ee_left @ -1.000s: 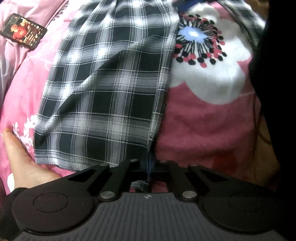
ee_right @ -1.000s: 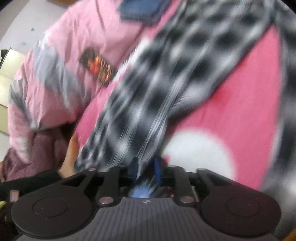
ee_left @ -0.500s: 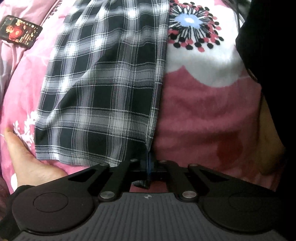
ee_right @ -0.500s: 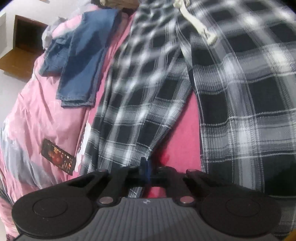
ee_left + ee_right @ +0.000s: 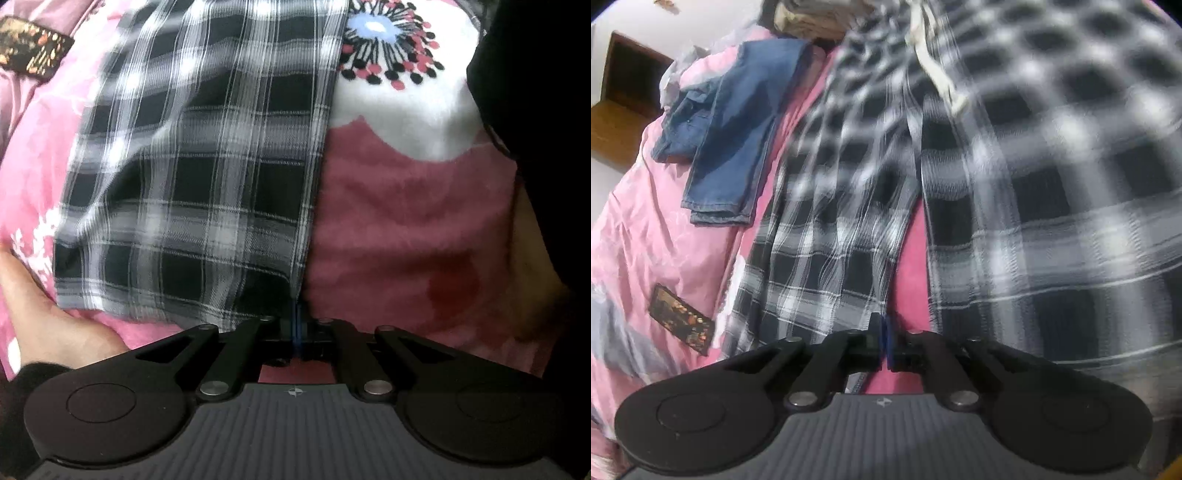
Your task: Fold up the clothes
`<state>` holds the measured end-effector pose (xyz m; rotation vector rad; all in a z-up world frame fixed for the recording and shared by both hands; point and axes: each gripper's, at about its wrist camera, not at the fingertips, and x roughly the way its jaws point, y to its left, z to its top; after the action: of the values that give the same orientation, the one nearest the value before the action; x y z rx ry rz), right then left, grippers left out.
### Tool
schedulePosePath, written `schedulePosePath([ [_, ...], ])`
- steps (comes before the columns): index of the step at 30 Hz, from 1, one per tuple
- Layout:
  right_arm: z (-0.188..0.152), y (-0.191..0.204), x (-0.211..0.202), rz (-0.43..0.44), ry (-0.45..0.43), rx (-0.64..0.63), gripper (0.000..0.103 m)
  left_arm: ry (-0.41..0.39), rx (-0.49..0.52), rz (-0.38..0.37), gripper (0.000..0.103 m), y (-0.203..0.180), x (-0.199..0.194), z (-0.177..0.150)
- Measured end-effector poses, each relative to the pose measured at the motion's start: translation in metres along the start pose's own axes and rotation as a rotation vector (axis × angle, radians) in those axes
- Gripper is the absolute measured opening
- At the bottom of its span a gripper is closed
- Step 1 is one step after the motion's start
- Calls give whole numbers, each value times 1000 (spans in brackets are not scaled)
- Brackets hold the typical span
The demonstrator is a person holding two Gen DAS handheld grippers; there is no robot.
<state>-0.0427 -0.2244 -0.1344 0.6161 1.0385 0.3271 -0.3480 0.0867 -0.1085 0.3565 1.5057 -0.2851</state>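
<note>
Checked pants pinched by both grippers

The soft, floppy checked pants [image 5: 207, 192] are spread ahead; an edge is pinched in the left gripper [image 5: 295, 328] and right gripper [image 5: 884, 339]. Hems are best held.

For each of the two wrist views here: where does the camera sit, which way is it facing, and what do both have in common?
Left wrist: sits behind the left gripper, looking along it across the plaid trousers and flowered blanket; a bare hand shows at lower left.
Right wrist: sits behind the right gripper, looking up the trouser legs toward folded jeans; no hand visible.
Shared: the plaid trousers, the pink bedding and a dark patterned card.
</note>
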Motion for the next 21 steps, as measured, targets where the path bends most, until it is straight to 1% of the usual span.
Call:
schedulePosePath([
  [2, -2, 10, -12, -18, -47, -73, 3, 7, -4, -16, 0, 0, 1, -2],
  [4, -4, 20, -22, 17, -80, -143, 3, 22, -17, -62, 2, 6, -3, -3],
  [5, -6, 28, -24, 63, -79, -191, 3, 18, -31, -77, 3, 12, -8, -4],
  [7, -12, 49, -25, 182, -58, -314, 4, 12, -60, -107, 6, 23, -18, -5],
  [8, -17, 60, -23, 251, -34, -376, 4, 8, -75, -122, 7, 29, -23, -5],
  [10, -32, 86, -11, 407, 55, -496, 4, -24, -146, -101, 9, 47, -31, 2],
  [11, -41, 100, -2, 485, 119, -551, 4, -43, -184, -87, 9, 57, -35, 6],
  [13, -69, 132, 17, 633, 281, -683, 4, -79, -260, -59, 10, 76, -43, 15],
  [14, -85, 148, 25, 696, 354, -759, 4, -83, -286, -44, 10, 81, -43, 15],
  [16, -124, 177, 36, 775, 447, -918, 4, -81, -329, -13, 11, 89, -40, 15],
  [17, -143, 189, 41, 784, 476, -991, 4, -80, -351, 2, 11, 93, -38, 14],
  [18, -161, 195, 47, 764, 494, -1048, 4, -79, -373, 17, 11, 97, -37, 14],
  [21, -211, 207, 69, 673, 550, -1184, 4, -76, -439, 63, 11, 109, -32, 13],
])
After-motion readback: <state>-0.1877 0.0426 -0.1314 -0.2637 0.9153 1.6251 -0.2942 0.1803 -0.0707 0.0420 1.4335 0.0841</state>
